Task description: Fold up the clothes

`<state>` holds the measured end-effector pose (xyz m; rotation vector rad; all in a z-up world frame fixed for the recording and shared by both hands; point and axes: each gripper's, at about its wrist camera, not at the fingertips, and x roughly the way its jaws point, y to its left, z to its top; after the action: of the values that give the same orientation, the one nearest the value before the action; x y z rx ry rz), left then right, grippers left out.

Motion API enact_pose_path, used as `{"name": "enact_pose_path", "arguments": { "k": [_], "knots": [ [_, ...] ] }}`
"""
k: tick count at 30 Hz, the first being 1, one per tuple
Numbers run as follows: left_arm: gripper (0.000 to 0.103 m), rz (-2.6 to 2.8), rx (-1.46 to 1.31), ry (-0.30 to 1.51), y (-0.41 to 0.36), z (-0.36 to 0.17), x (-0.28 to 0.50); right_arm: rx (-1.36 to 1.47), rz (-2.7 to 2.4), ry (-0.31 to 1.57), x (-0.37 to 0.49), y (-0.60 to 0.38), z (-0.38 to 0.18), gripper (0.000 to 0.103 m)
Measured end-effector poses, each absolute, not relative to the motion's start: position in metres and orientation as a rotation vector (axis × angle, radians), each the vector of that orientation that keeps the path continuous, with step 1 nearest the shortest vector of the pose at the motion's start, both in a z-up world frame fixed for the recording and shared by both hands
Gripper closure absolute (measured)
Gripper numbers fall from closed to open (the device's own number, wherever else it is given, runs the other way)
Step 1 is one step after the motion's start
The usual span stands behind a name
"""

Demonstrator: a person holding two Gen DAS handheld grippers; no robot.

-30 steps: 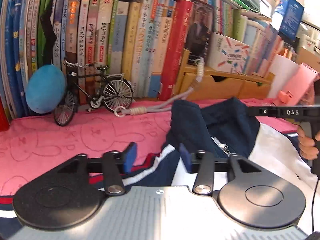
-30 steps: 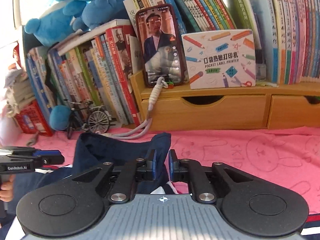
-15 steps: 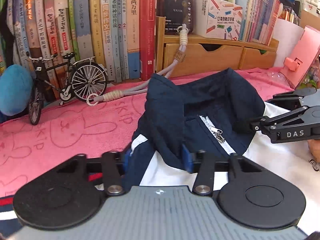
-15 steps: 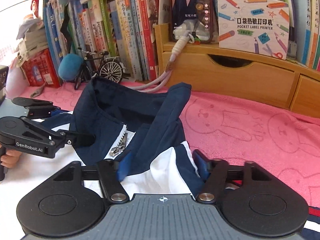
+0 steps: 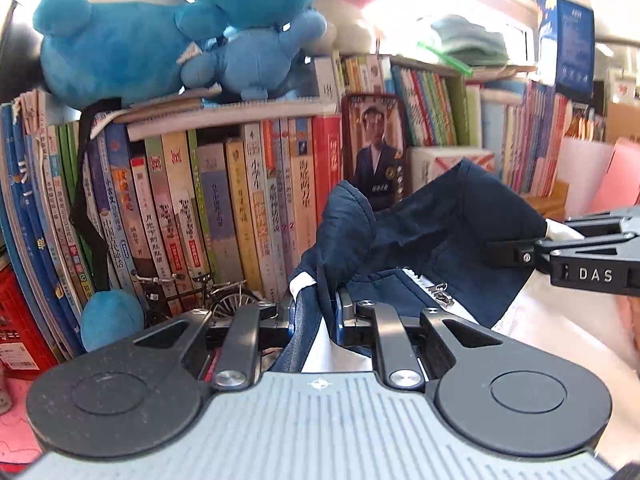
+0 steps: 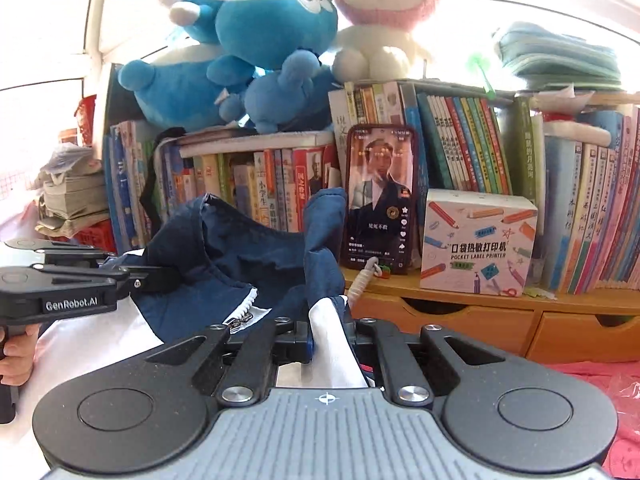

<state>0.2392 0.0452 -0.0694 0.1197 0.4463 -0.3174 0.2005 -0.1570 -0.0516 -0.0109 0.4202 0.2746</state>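
A navy and white zip jacket (image 5: 440, 224) hangs lifted between my two grippers, its collar standing up in front of the books. My left gripper (image 5: 316, 312) has its jaws closing, with a fold of the jacket's navy and white shoulder pinched between them. In the right wrist view the jacket (image 6: 248, 256) sags in the middle, zipper (image 6: 240, 320) showing. My right gripper (image 6: 328, 332) is shut on the other shoulder fold. Each gripper shows in the other's view: the right one (image 5: 496, 254) at the right edge, the left one (image 6: 156, 276) at the left, with a hand on its grip.
Close behind stand rows of books (image 5: 224, 216), with plush toys (image 6: 276, 24) on top. A phone (image 6: 380, 200) and a label printer box (image 6: 476, 240) sit on wooden drawers (image 6: 460, 320). A model bicycle (image 5: 200, 296) stands at the left. A pink cloth (image 6: 600, 384) covers the surface.
Both grippers closed on the jacket's shoulders and rose, lifting the collar off the pink cloth. The views tilted upward, so the plush toys now show.
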Motion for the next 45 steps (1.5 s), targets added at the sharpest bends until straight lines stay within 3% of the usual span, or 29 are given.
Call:
{"name": "enact_pose_path", "arguments": {
  "k": [5,7,14,16,17,18,21,27,30,32,36,38,39,40,42,45],
  "knots": [
    [0.086,-0.253,0.194,0.594,0.027,-0.133,0.273,-0.080,0.189,0.550,0.241,-0.135,-0.105,0.091],
    [0.081,-0.230,0.212,0.623,0.024,-0.149,0.279,-0.074,0.157,0.608,0.252,-0.130,-0.130,0.091],
    [0.069,-0.221,0.089,0.570,0.077,-0.117,0.225,-0.037,0.107,0.638,0.254,-0.135,-0.158,0.087],
    [0.059,-0.193,0.045,0.555,0.108,-0.105,0.198,-0.019,0.094,0.646,0.256,-0.138,-0.160,0.079],
    [0.046,-0.153,0.022,0.550,0.125,-0.102,0.184,-0.012,0.087,0.649,0.257,-0.139,-0.160,0.077],
    [0.041,-0.091,0.004,0.541,0.148,-0.098,0.170,-0.005,0.081,0.651,0.258,-0.141,-0.161,0.073],
    [0.044,0.198,0.042,0.575,0.212,-0.095,0.143,-0.017,0.059,0.649,0.259,-0.140,-0.160,0.066],
    [0.044,0.688,-0.122,0.658,0.330,-0.099,0.104,-0.076,0.034,0.633,0.257,-0.131,-0.158,0.063],
    [0.042,0.803,-0.243,0.682,0.373,-0.107,0.084,-0.064,0.015,0.517,0.236,-0.133,-0.147,0.061],
    [0.041,0.812,-0.317,0.695,0.394,-0.115,0.077,-0.042,0.015,0.456,0.220,-0.136,-0.136,0.053],
    [0.032,0.826,-0.398,0.655,0.412,-0.124,0.078,-0.027,0.099,0.407,0.175,-0.140,-0.106,0.045],
    [0.038,0.815,-0.398,0.628,0.415,-0.125,0.086,-0.032,0.149,0.389,0.152,-0.141,-0.091,0.045],
    [0.059,0.807,-0.401,0.610,0.416,-0.126,0.090,-0.049,0.164,0.367,0.136,-0.141,-0.084,0.043],
    [0.064,0.807,-0.412,0.599,0.418,-0.126,0.096,-0.068,0.178,0.344,0.121,-0.141,-0.076,0.040],
    [0.090,0.797,-0.438,0.571,0.420,-0.125,0.104,-0.101,0.200,0.308,0.092,-0.141,-0.062,0.035],
    [0.091,0.753,-0.413,0.480,0.421,-0.102,0.113,-0.144,0.188,0.296,0.064,-0.141,-0.049,0.035]
  ]
}}
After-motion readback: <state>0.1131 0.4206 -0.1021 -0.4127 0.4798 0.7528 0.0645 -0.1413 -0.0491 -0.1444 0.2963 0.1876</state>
